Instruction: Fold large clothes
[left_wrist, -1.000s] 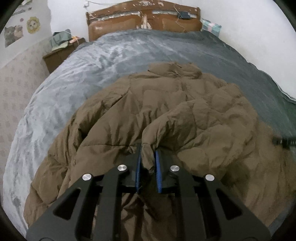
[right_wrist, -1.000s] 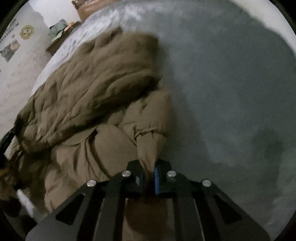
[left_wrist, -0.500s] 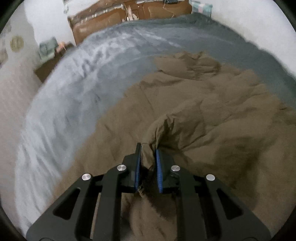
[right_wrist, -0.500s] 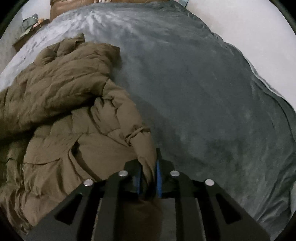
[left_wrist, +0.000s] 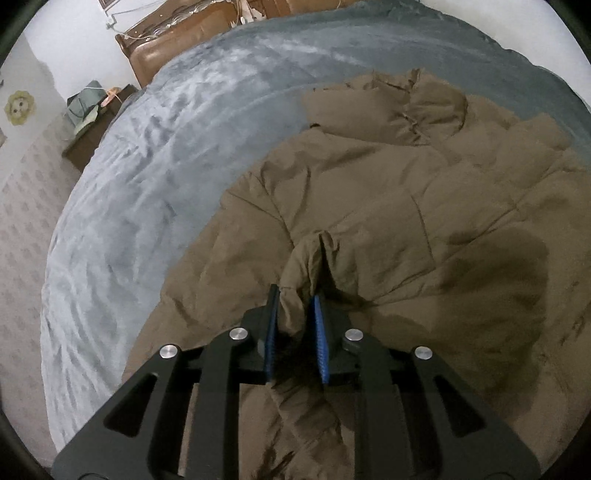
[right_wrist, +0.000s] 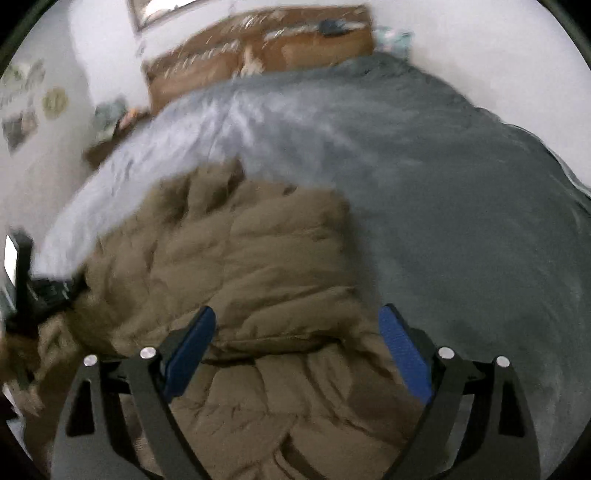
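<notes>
A large brown puffer jacket (left_wrist: 388, 206) lies spread on a grey bed; it also shows in the right wrist view (right_wrist: 251, 258). My left gripper (left_wrist: 295, 295) is shut on a bunched fold of the jacket, pinched between the blue pads. My right gripper (right_wrist: 295, 317) is wide open and empty, its blue pads (right_wrist: 404, 350) hovering over the jacket's near right part. The right wrist view is blurred by motion.
The grey blanket (left_wrist: 155, 177) covers the bed (right_wrist: 461, 206) around the jacket. A brown headboard (left_wrist: 177, 40) stands at the far end. A nightstand with clutter (left_wrist: 92, 118) is at the far left, against a patterned wall.
My right gripper has let go of the jacket and opened wide, swinging to face the headboard. My left gripper has kept its hold and carried the fold over the jacket.
</notes>
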